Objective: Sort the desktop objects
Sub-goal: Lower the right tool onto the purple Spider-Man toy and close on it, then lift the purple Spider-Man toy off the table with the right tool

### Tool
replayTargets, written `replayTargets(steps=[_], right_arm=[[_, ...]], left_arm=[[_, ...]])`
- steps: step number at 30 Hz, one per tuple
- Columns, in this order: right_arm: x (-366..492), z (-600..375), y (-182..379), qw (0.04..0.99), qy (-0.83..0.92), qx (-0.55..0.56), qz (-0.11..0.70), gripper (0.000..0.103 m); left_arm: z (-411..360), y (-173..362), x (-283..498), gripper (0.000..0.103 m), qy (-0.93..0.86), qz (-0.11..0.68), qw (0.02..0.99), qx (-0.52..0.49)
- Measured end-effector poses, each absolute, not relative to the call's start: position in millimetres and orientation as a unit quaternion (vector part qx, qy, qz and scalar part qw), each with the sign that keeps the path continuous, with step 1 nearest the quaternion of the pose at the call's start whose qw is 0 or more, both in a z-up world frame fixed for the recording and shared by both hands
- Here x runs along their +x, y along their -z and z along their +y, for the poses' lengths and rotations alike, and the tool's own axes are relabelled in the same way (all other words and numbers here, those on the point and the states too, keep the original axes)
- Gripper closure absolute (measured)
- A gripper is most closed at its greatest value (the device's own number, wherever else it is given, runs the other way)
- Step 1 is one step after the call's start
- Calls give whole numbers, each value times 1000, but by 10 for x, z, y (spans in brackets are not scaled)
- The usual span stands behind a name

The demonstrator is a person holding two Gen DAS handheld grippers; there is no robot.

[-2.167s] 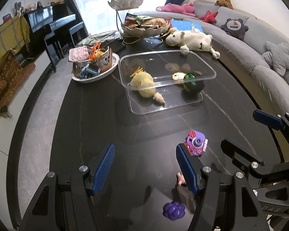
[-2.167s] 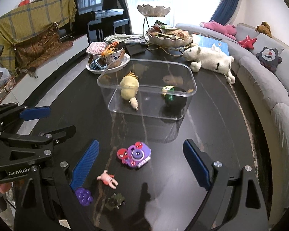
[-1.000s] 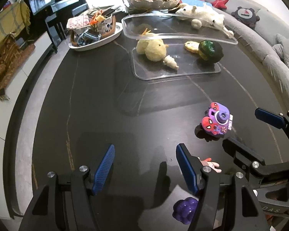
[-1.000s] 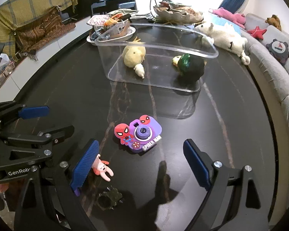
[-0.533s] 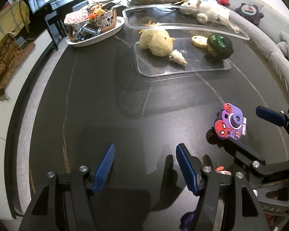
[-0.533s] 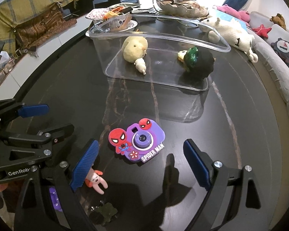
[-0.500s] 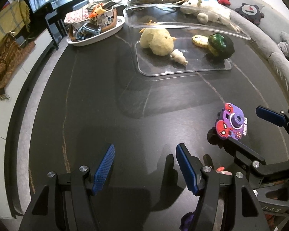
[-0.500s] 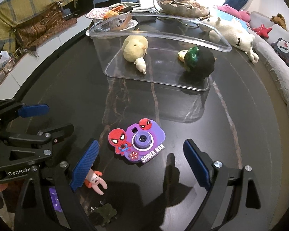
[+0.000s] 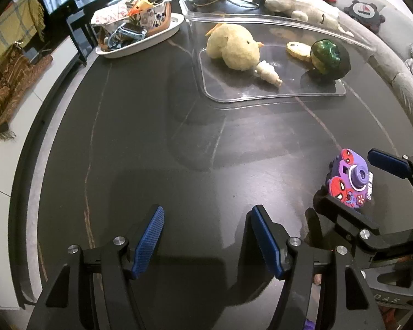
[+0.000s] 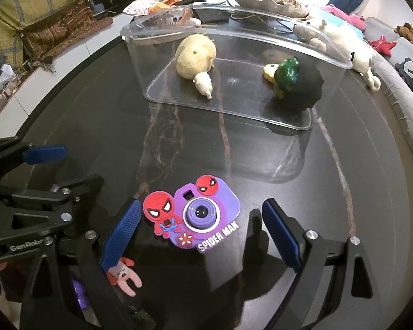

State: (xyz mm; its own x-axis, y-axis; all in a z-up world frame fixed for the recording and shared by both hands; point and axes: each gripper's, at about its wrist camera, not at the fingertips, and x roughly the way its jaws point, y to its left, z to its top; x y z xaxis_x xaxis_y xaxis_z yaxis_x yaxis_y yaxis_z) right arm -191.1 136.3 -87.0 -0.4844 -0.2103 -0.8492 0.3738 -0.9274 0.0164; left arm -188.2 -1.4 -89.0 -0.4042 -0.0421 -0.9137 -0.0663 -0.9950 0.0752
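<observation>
Both grippers had come lower and closer to the table than they were a moment before, so the toy camera (image 10: 195, 216) looked much bigger.

That purple toy camera, with its two red spider faces and white letters, lay flat on the dark table (image 10: 344, 206). It looked like soft rubber, light and a bit bendy. It was thin and flat, so it could be hard to get under. I think the best place to pinch it was across its two side edges, with the fingertips pushed right down to the table.

It sat between the two blue pads of the right gripper (image 10: 198, 231). The left pad was just beside the bigger red spider face, maybe touching it. The right pad was a little way off. The fingers stood wide apart and held nothing.

The left gripper (image 9: 206, 236) hung over bare table, off to the side of the toy. Its fingers were about half way apart and held nothing too.

A small pink bunny toy (image 10: 125, 276) lay by the right gripper's left finger. Something small and purple (image 10: 78, 291) lay under the black frame.

Farther back stood the clear plastic box (image 10: 330, 57). Inside were a yellow plush chick (image 10: 195, 55), a little white figure (image 10: 203, 82) and a green and black toy (image 10: 294, 82).
</observation>
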Motion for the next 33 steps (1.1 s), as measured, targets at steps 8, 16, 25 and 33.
replayTargets(steps=[8, 16, 25, 33], right_arm=[[-1924, 1336, 933, 164, 853, 485, 97, 29], [-1902, 1329, 864, 171, 853, 485, 89, 42], [-1761, 1391, 676, 172, 862, 471, 74, 46], [-1575, 1525, 548, 159, 871, 462, 53, 46]], left_arm=[[48, 883, -1881, 41, -840, 63, 10, -539], [64, 837, -1883, 41, -839, 53, 17, -542], [94, 649, -1732, 40, -847, 51, 36, -528], [159, 506, -1431, 40, -852, 64, 63, -515]])
